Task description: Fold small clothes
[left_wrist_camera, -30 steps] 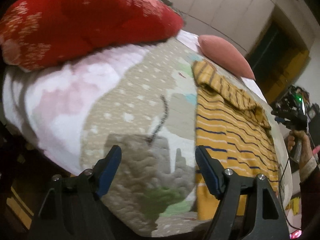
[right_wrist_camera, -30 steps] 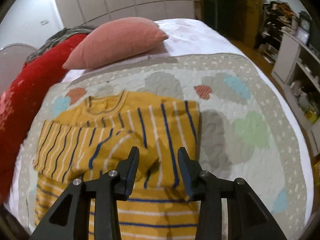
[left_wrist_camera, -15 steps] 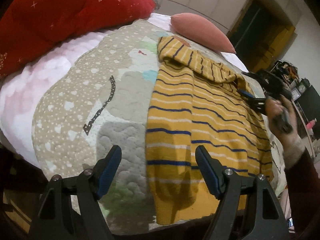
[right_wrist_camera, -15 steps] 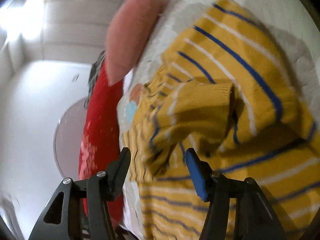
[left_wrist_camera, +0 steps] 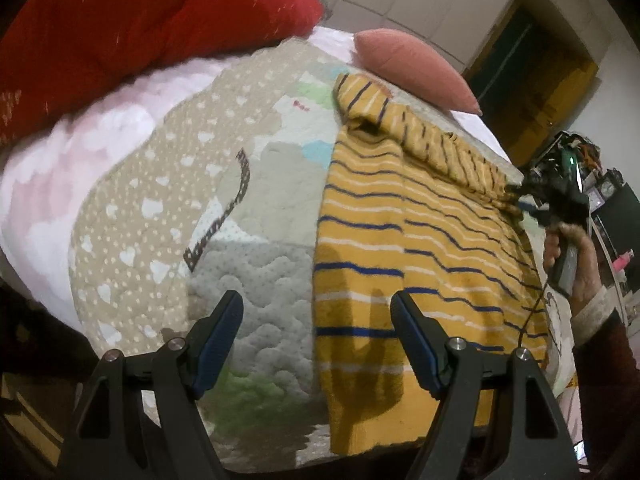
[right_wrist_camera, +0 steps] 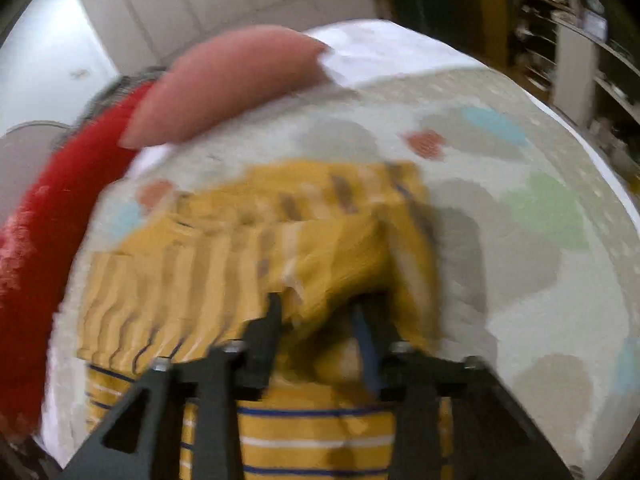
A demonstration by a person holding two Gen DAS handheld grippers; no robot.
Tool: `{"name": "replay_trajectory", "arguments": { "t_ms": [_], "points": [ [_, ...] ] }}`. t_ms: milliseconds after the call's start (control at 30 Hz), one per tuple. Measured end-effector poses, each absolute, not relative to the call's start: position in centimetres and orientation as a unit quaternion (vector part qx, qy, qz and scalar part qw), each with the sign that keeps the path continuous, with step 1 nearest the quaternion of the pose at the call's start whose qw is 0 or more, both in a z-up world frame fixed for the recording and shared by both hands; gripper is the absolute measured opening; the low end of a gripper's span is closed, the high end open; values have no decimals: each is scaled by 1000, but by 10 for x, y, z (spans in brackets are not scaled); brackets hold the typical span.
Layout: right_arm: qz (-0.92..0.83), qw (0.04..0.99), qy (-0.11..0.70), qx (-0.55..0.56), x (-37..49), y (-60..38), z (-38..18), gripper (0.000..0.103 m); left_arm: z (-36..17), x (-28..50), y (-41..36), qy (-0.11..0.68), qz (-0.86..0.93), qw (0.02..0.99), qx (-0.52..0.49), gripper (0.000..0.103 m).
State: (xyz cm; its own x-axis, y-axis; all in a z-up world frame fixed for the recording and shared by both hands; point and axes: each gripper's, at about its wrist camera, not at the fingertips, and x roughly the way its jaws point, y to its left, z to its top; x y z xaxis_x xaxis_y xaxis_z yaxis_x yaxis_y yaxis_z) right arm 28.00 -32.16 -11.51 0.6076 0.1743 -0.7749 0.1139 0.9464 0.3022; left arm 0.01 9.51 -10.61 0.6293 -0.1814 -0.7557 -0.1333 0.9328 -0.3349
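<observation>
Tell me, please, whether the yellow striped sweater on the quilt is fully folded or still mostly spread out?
Mostly spread. The sweater lies flat on the quilt, with only one sleeve folded across its top.

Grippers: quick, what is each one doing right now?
Left gripper: open, holding nothing.
Right gripper: jaws just closing, shut on the sweater sleeve.

Sweater (left_wrist_camera: pixel 404 248) on quilt (left_wrist_camera: pixel 256 208), pillow (left_wrist_camera: pixel 416 66) behind.

Right wrist view motion-blurred; sweater (right_wrist_camera: pixel 320 264) stripes smeared.
</observation>
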Motion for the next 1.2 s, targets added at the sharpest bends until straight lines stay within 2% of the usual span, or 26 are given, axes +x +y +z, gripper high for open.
{"name": "replay_trajectory", "arguments": {
  "t_ms": [100, 267, 433, 533, 667, 700, 767, 800, 933, 1100, 1200],
  "points": [
    [51, 873, 435, 213, 249, -355, -117, 44, -99, 0, 96, 423, -14, 891, -166, 76],
    [106, 845, 463, 246, 190, -389, -119, 55, -103, 17, 100, 435, -30, 885, -162, 79],
    [143, 821, 488, 259, 127, -393, -138, 56, -122, 48, 93, 463, -84, 865, -175, 80],
    [172, 805, 496, 277, 98, -388, -158, 56, -131, 65, 87, 468, -108, 859, -179, 87],
    [222, 782, 482, 328, 71, -374, -180, 56, -133, 70, 81, 461, -142, 848, -218, 88],
    [234, 775, 476, 342, 67, -372, -183, 56, -134, 67, 78, 459, -162, 841, -237, 87],
    [257, 763, 467, 366, 58, -368, -189, 56, -137, 58, 69, 454, -191, 832, -254, 78],
    [269, 755, 462, 379, 54, -367, -192, 56, -138, 53, 63, 454, -196, 833, -250, 69],
    [320, 716, 448, 430, 37, -363, -204, 56, -141, 31, 55, 445, -201, 836, -252, 49],
    [340, 702, 452, 432, 10, -350, -216, 55, -145, 15, 53, 442, -206, 831, -268, 50],
    [327, 711, 449, 431, -5, -343, -222, 50, -144, 14, 45, 436, -208, 835, -262, 63]
  ]
}}
